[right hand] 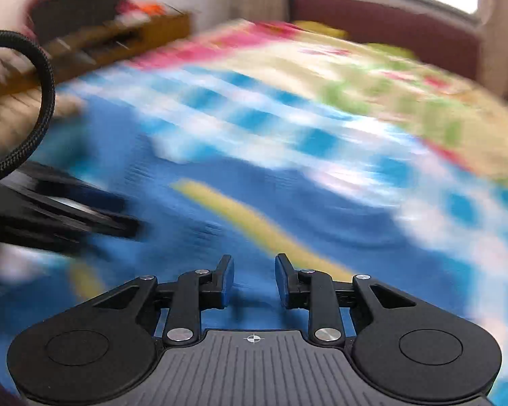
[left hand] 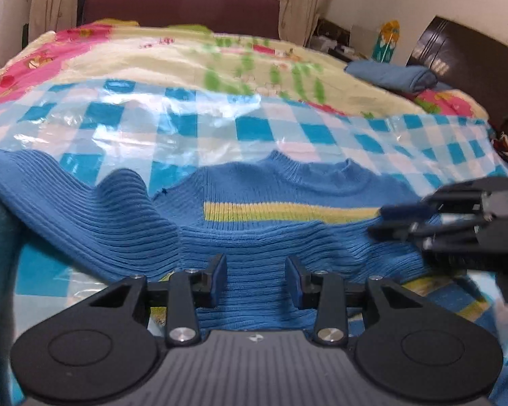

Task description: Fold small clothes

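Note:
A blue ribbed sweater [left hand: 254, 186] with a yellow chest stripe [left hand: 281, 211] lies flat on a blue-checked plastic sheet [left hand: 186, 125]; its collar points away from me. The lower part is folded up over the chest. My left gripper [left hand: 256, 279] stands over that near fold, with a ridge of ribbed knit filling the gap between its pads. My right gripper [left hand: 377, 221] comes in from the right over the sweater's right side, fingers apart. In the blurred right wrist view, the right gripper [right hand: 254, 280] hovers over the sweater [right hand: 193, 237] with nothing pinched.
The sheet covers a bed with a floral blanket [left hand: 193, 57]. A folded blue cloth [left hand: 392, 76] lies at the far right by a dark headboard [left hand: 463, 57]. A wooden shelf [right hand: 118, 40] stands to the left, and a black cable [right hand: 46, 101] loops nearby.

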